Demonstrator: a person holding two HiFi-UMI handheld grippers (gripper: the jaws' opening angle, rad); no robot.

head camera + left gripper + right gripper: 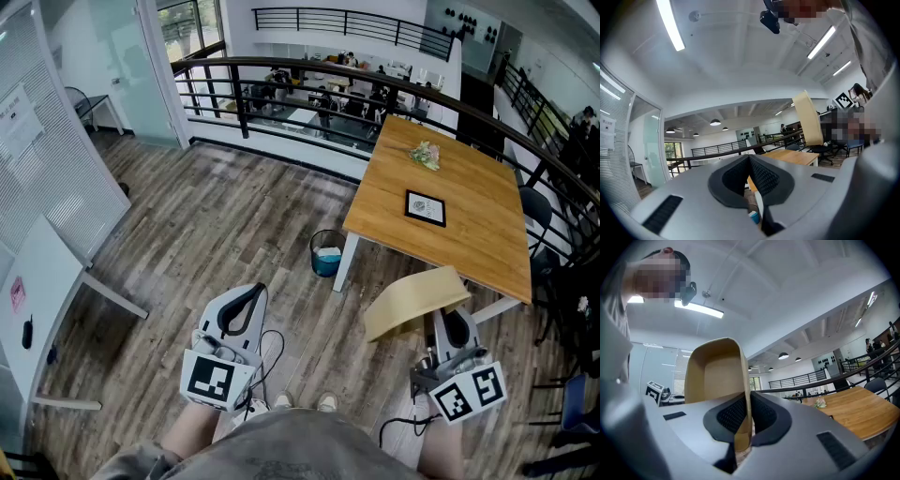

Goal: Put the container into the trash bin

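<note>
A tan paper container (pixel 413 300) hangs in the air in the head view, held by one side wall. My right gripper (pixel 450 317) is shut on that wall. In the right gripper view the container (pixel 716 373) rises above the jaws, its open side facing the camera, with its thin wall pinched between the pads of my right gripper (pixel 746 401). My left gripper (pixel 249 292) is held low on the left, shut and empty; in its own view the left gripper (pixel 749 158) has its tips together. The blue-lined trash bin (pixel 326 253) stands on the floor ahead, by the table leg.
A wooden table (pixel 469 216) is ahead on the right, with a black-framed card (pixel 426 207) and a small bundle (pixel 425 156) on it. A black railing (pixel 281 70) runs behind it. A white desk (pixel 37 309) stands on the left. The floor is wood plank.
</note>
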